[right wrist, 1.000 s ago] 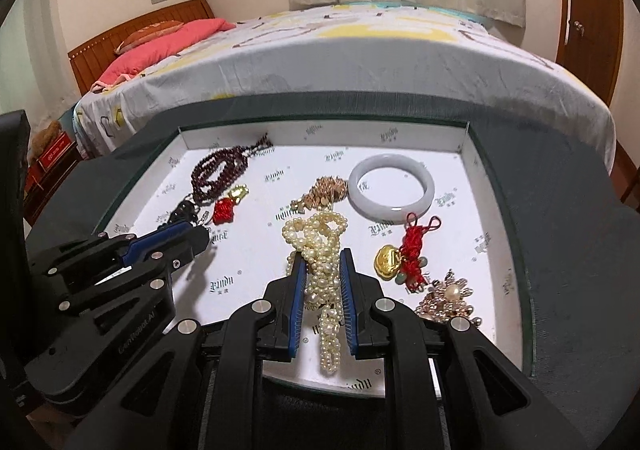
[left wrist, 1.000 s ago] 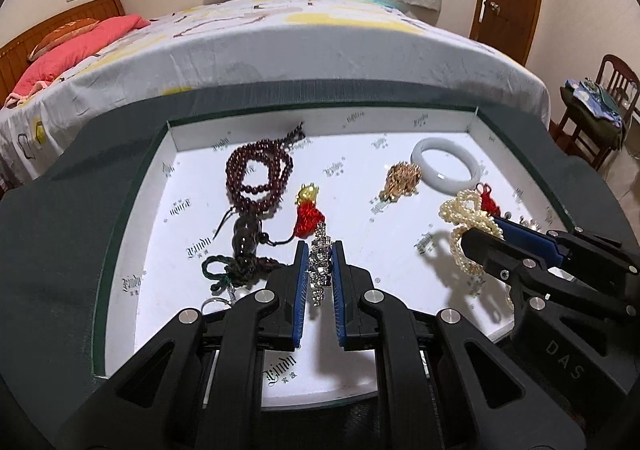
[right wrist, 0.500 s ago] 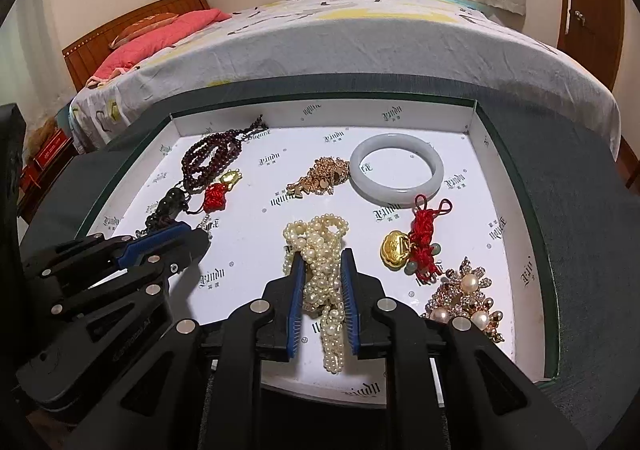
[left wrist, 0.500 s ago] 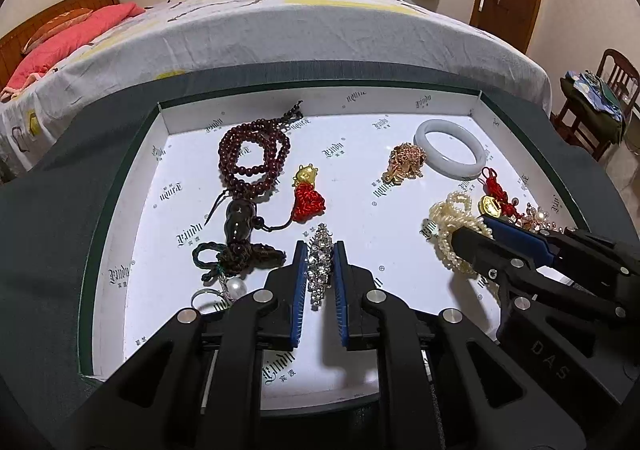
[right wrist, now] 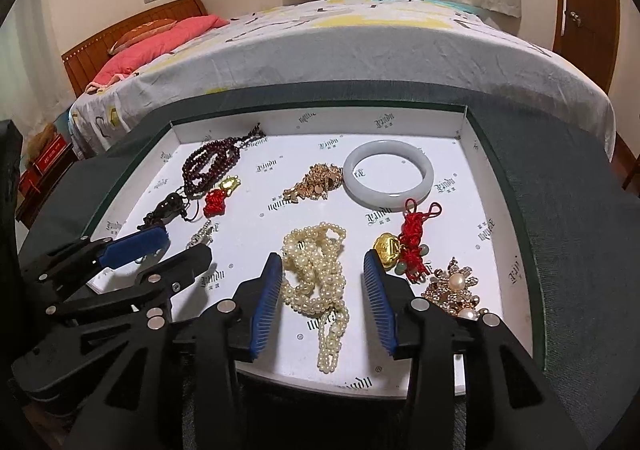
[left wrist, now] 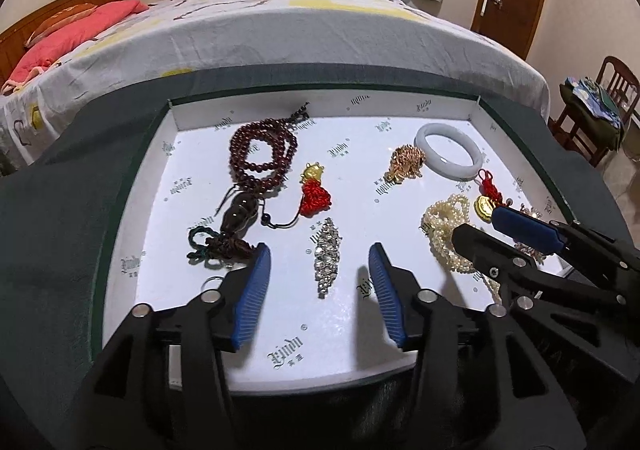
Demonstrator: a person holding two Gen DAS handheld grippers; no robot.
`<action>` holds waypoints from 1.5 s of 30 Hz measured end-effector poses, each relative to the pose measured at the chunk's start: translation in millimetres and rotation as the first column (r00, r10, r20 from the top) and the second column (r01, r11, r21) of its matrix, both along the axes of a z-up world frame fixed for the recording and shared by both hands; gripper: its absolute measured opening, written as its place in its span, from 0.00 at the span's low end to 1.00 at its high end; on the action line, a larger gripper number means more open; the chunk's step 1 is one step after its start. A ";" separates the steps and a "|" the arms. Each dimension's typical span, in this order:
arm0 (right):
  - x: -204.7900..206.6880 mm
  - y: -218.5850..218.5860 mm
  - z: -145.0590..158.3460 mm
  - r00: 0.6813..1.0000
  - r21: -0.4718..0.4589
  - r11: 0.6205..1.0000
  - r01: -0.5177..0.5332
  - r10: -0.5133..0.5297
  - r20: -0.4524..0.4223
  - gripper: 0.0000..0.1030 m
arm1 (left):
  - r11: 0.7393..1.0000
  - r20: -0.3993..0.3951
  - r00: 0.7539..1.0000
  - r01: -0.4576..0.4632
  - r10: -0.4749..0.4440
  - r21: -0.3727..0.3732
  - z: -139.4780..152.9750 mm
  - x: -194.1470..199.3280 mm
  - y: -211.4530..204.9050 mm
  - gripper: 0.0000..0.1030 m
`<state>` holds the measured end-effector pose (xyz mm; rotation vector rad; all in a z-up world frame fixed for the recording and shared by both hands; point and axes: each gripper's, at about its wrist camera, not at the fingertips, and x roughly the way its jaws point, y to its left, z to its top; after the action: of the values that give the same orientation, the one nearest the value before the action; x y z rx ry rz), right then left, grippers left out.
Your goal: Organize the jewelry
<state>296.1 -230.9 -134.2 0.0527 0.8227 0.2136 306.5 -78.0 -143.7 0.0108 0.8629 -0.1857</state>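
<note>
- Your left gripper (left wrist: 320, 282) has just released: its fingers now stand wide apart around the rhinestone piece (left wrist: 327, 255), which lies flat in the tray (left wrist: 320, 106).
- Your right gripper (right wrist: 320, 292) let go too; the pearl strand (right wrist: 320, 278) rests in the tray between its fingers.
- Both placements look finished, so pick your next pieces.

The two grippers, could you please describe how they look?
Both the left gripper and right gripper are matte black plastic linkages with round silver rivets. Their fingers carry ribbed blue pads. No cables or sleeves show.
</note>
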 end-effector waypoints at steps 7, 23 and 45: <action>-7.9 -0.7 13.4 0.999 0.005 1.000 0.014 -0.014 0.039 0.58 | 0.999 0.051 0.998 -0.038 0.037 0.009 16.5 -9.9 12.3 0.66; -38.4 0.0 30.7 0.994 -0.037 0.996 0.080 -0.077 0.078 0.76 | 0.991 0.136 0.986 -0.108 0.097 0.075 36.8 -49.4 27.1 0.87; -183.2 -7.5 104.9 0.971 -0.077 0.989 0.127 -0.108 0.211 0.77 | 0.978 0.304 0.937 -0.200 0.172 0.061 118.4 -205.9 61.3 0.96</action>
<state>112.8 -238.3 -29.3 -0.0055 0.6192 0.0678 100.5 -16.7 -25.2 0.0411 0.5666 0.0343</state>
